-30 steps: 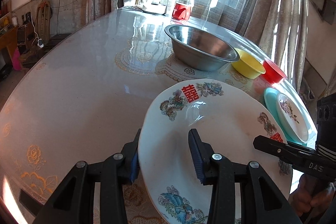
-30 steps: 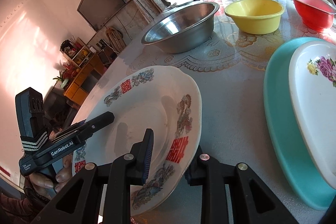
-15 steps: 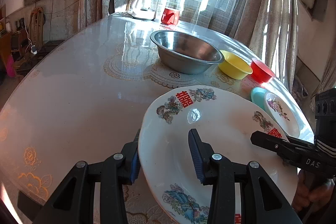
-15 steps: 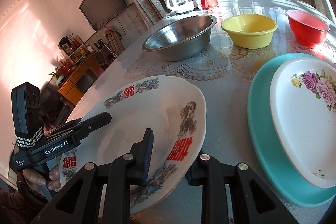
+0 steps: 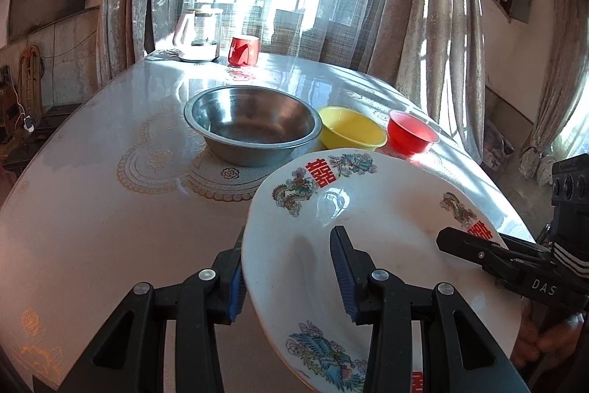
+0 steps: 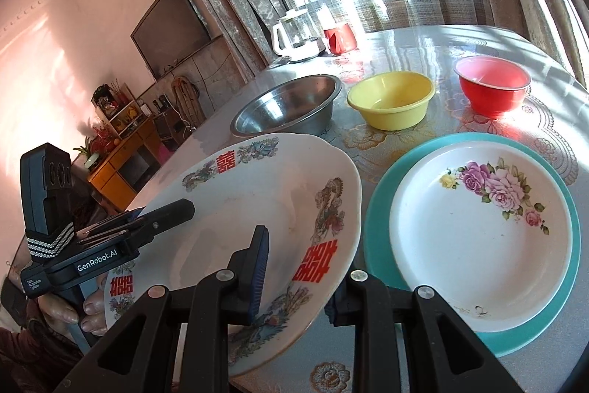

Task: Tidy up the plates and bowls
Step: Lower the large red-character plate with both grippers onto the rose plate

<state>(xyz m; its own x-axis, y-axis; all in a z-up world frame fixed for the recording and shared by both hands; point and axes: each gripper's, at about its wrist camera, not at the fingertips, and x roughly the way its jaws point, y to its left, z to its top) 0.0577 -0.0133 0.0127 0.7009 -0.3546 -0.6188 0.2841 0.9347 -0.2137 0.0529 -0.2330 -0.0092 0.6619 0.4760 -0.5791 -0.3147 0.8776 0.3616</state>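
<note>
A: What is the left gripper (image 5: pixel 287 279) holding?

B: It is clamping the near rim of a large white porcelain plate with red characters and painted dragons (image 5: pixel 371 227). One blue-padded finger (image 5: pixel 235 286) is sitting under the rim, the other is pressing on the inside.

A: Is the right gripper (image 5: pixel 456 242) also gripping it?

B: Yes, it is reaching in from the right and closing on the opposite rim. The plate is hanging tilted above the round glossy table (image 5: pixel 110 194).

A: What is standing behind?

B: A steel bowl (image 5: pixel 252 126), a yellow plastic bowl (image 5: pixel 351 129) just beside it and a red plastic bowl (image 5: pixel 412 135) are standing in a row. A glass kettle (image 5: pixel 198 34) and a red mug (image 5: pixel 243 50) are standing near the window.
</note>
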